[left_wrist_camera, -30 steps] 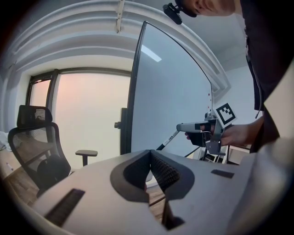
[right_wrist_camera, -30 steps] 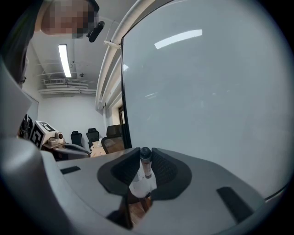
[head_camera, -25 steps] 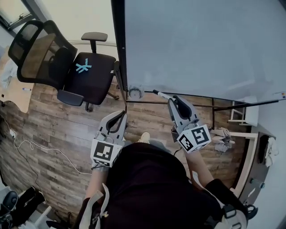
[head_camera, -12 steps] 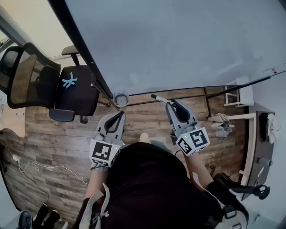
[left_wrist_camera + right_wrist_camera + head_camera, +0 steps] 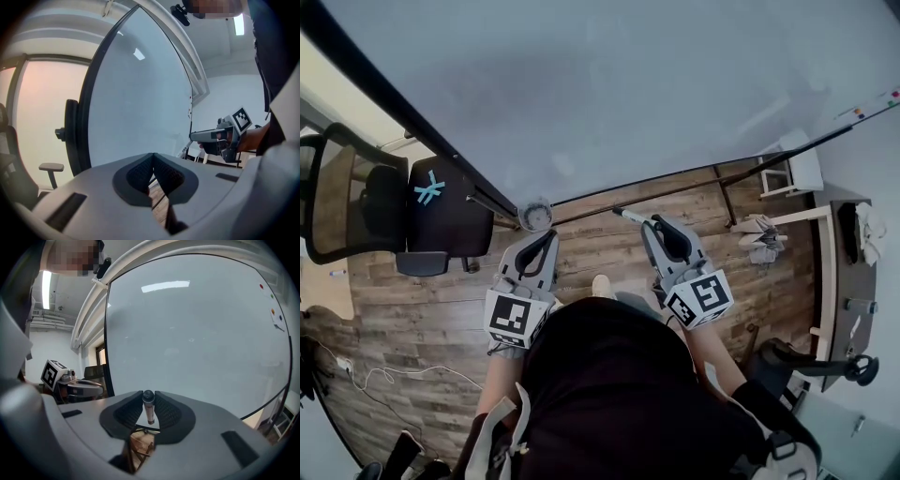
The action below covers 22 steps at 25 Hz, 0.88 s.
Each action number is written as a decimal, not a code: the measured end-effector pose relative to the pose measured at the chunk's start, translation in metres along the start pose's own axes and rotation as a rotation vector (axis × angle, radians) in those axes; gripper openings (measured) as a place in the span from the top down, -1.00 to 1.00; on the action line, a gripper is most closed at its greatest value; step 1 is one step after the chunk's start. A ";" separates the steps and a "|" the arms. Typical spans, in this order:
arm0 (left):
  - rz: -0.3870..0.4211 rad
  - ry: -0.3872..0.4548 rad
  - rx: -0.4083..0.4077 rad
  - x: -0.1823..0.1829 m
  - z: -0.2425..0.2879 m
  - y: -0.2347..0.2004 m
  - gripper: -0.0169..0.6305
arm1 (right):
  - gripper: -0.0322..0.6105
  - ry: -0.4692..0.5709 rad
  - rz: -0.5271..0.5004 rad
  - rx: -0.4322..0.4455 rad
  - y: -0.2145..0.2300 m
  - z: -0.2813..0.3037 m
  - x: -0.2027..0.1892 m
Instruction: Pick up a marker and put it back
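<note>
My right gripper (image 5: 654, 228) is shut on a marker (image 5: 630, 217), a white barrel with a dark cap that sticks out to the left toward the whiteboard (image 5: 609, 84). In the right gripper view the marker (image 5: 149, 409) stands pinched between the dark pads, pointing at the whiteboard (image 5: 197, 338). My left gripper (image 5: 538, 246) is shut with nothing between its pads, held a little left of the right one. In the left gripper view the pads meet at the tip of the left gripper (image 5: 153, 165), and the right gripper (image 5: 220, 140) shows at the right.
A black office chair (image 5: 394, 206) stands at the left on the wooden floor. A round holder (image 5: 534, 215) sits at the whiteboard's lower frame. White stools (image 5: 797, 169) and a dark side table (image 5: 853, 272) are at the right. Cables lie on the floor at the lower left.
The head view has swung so the whiteboard fills more of the frame and the chair slid left. Both grippers stay shut in nearly the same pose, the marker still held.
</note>
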<state>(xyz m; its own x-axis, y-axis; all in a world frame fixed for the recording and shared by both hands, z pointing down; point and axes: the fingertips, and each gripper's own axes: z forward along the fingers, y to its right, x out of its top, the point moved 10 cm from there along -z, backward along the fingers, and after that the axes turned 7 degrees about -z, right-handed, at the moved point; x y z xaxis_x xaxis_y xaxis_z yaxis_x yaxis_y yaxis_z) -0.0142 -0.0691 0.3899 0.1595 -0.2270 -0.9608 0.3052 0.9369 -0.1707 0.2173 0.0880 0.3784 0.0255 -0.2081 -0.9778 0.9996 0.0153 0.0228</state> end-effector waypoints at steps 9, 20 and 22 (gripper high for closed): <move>0.011 -0.017 -0.033 0.003 0.004 -0.001 0.92 | 0.63 -0.023 0.024 -0.028 -0.006 -0.007 -0.011; 0.014 -0.009 -0.028 0.000 -0.002 -0.005 0.92 | 0.63 -0.030 0.033 -0.022 -0.010 -0.005 -0.013; 0.004 -0.016 -0.017 -0.002 -0.004 -0.005 0.92 | 0.63 -0.026 0.030 -0.013 -0.011 -0.003 -0.012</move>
<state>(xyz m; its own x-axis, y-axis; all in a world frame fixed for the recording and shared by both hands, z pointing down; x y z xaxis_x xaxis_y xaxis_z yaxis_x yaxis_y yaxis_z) -0.0205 -0.0725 0.3921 0.1758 -0.2272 -0.9579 0.2884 0.9422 -0.1705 0.2063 0.0932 0.3895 0.0556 -0.2324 -0.9710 0.9982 0.0343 0.0489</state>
